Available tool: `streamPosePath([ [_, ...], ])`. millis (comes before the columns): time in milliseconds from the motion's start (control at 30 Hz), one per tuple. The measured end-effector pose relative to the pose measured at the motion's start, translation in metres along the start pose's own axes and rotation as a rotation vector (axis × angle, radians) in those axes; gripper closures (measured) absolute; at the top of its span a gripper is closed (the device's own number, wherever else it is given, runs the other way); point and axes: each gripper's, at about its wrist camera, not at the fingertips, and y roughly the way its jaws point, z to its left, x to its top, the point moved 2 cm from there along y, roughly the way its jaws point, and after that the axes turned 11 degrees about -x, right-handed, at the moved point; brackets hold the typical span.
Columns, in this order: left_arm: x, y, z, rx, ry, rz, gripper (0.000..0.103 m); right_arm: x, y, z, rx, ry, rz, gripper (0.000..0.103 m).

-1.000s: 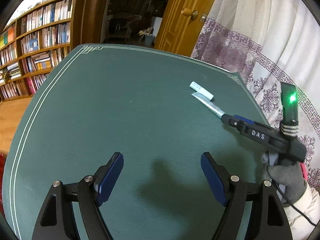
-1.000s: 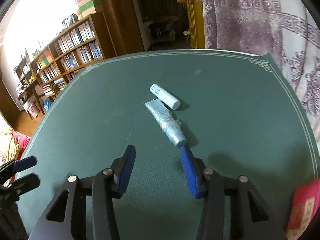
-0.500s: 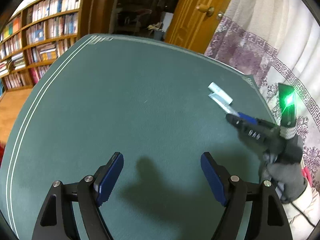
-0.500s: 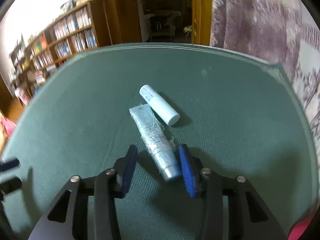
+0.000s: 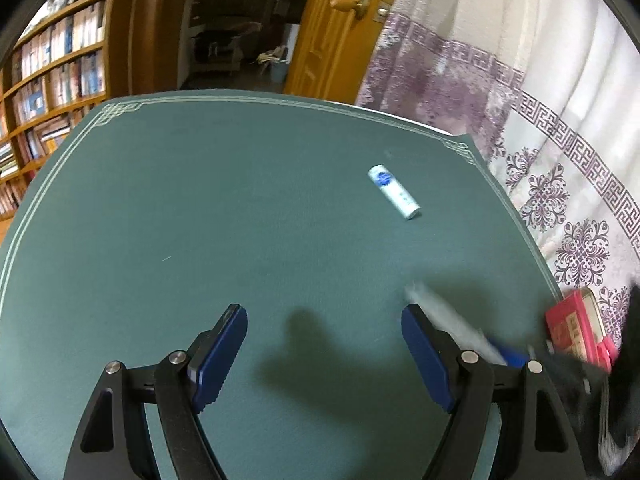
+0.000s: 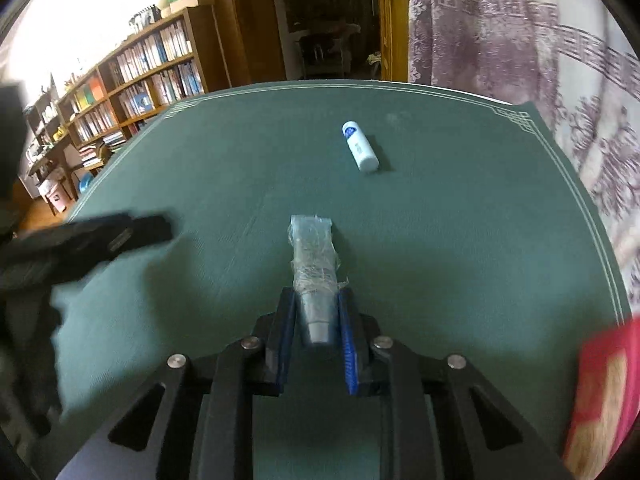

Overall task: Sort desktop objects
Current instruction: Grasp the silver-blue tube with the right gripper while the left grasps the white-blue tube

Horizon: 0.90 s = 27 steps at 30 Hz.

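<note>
A big green table (image 5: 200, 220) with thin white lines along its edge fills the room's middle. Behind it stand tall wooden bookshelves (image 6: 140, 68) full of books, an open yellow-brown door (image 5: 328, 40), and a white curtain (image 5: 540, 80) with purple patterns.

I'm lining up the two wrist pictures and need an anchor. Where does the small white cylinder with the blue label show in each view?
Left wrist: the white cylinder lies right of centre, upper half, near the mat's right edge.
Right wrist: the white cylinder lies just right of centre, upper third, beyond the wrapped tube.
Shared landmark: the mat's ornamented far-right corner.
</note>
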Motion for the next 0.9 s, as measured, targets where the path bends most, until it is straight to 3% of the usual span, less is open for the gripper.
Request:
streamPosePath([
  [167,0.022,0.027,-0.025,-0.006,0.027,-0.015,0.022,-0.038,-0.031,-0.018,0.005,0.018,-0.009,0.08],
  [500,0.068,0.097,-0.051,0.029,0.012,-0.023,0.022,-0.08,-0.052,-0.063,0.044,0.111,0.003,0.08],
  [767,0.088,0.143,-0.05,0.095,0.016,-0.008,0.023,-0.087,-0.049,-0.072,0.101,0.149,0.021,0.079],
  [900,0.092,0.152,-0.05,0.173,0.077,-0.021,0.048,-0.086,-0.048,-0.072,0.107,0.148,0.017,0.079],
])
